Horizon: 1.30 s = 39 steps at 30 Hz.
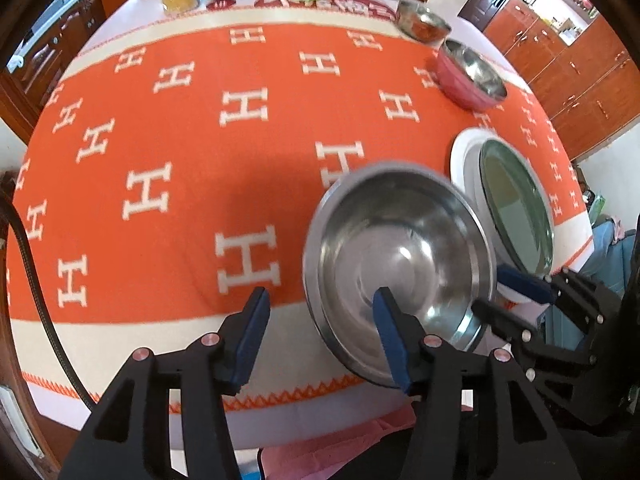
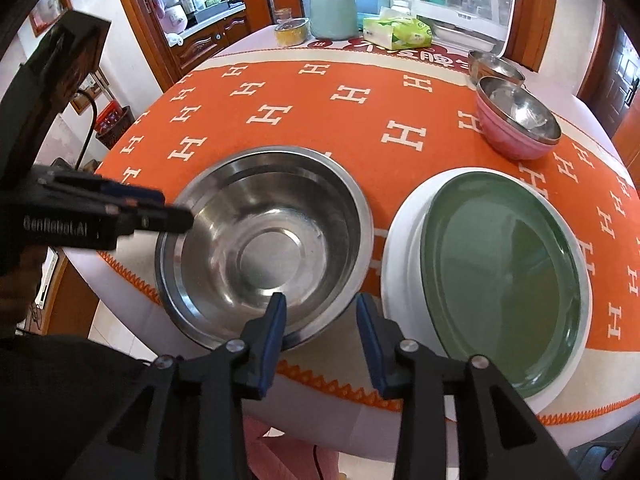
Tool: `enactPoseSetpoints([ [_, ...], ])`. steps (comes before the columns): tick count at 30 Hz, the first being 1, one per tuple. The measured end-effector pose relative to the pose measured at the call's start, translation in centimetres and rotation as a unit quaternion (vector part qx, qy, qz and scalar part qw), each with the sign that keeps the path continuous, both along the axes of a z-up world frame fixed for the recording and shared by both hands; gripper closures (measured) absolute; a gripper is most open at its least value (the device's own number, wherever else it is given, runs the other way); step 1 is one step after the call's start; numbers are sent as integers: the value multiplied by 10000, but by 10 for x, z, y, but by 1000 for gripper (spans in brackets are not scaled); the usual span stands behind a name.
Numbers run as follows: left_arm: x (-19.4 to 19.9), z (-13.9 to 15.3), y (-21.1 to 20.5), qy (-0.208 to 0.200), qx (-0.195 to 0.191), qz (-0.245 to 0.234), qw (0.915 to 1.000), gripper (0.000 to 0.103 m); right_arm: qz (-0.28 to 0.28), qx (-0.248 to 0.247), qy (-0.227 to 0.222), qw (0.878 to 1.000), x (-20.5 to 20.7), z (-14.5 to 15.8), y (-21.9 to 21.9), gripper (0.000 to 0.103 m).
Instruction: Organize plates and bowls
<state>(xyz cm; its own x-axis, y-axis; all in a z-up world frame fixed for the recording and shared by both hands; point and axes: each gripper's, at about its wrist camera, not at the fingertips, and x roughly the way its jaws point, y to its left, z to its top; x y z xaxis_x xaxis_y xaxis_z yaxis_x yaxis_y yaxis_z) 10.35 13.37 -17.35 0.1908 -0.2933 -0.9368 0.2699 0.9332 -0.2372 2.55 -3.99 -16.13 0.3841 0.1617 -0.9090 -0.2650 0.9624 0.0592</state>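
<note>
Nearest the right wrist camera, the right hand-held gripper [image 2: 320, 300] hangs over the near rim of the steel bowl [image 2: 264, 240], one blue pad inside the rim and one outside, jaws apart and pressing on nothing. That bowl seems to sit nested in a second steel bowl, judging by the doubled rim, near the bench's [image 2: 280, 92] near edge on the orange cloth.

The left hand-held gripper [image 1: 320, 300] is likewise parted: its right finger dips inside the bowl's left wall, its left finger stands over bare cloth, and it clamps nothing. Both look to have let the bowl go, so the stacking step seems finished.

To do this step well, lift each gripper straight up clear of the rim before swinging away, so no pad catches the edge and drags the bowl toward the bench edge.

Just right of the bowl lies a green plate [image 2: 504, 280] on a white plate [image 2: 404, 240]. Farther right stand a pink bowl [image 2: 516, 128] and, beyond it, another small steel one [image 2: 496, 65], still to be gathered.
</note>
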Motion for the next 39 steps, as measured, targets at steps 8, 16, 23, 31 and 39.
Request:
enactPoseSetpoints([
  [8, 18, 34, 13, -751, -463, -23, 9961, 37, -311, -136, -224, 9992, -4, 18, -5, 60],
  [16, 43, 70, 15, -1321, -768, -278, 9879, 36, -988, -145, -608, 9931, -2, 44, -15, 47],
  [23, 50, 92, 8, -1659, -999, -593, 9793, 30, -1473, -240, -901, 9847, -5, 66, -24, 39],
  [31, 48, 96, -11, -1695, -978, -759, 9777, 25, -1510, -394, -1054, 9821, -8, 81, -36, 35],
  [39, 40, 106, -29, -1755, -896, -409, 9795, 22, -1155, -400, -1066, 9868, -2, 87, -57, 35],
])
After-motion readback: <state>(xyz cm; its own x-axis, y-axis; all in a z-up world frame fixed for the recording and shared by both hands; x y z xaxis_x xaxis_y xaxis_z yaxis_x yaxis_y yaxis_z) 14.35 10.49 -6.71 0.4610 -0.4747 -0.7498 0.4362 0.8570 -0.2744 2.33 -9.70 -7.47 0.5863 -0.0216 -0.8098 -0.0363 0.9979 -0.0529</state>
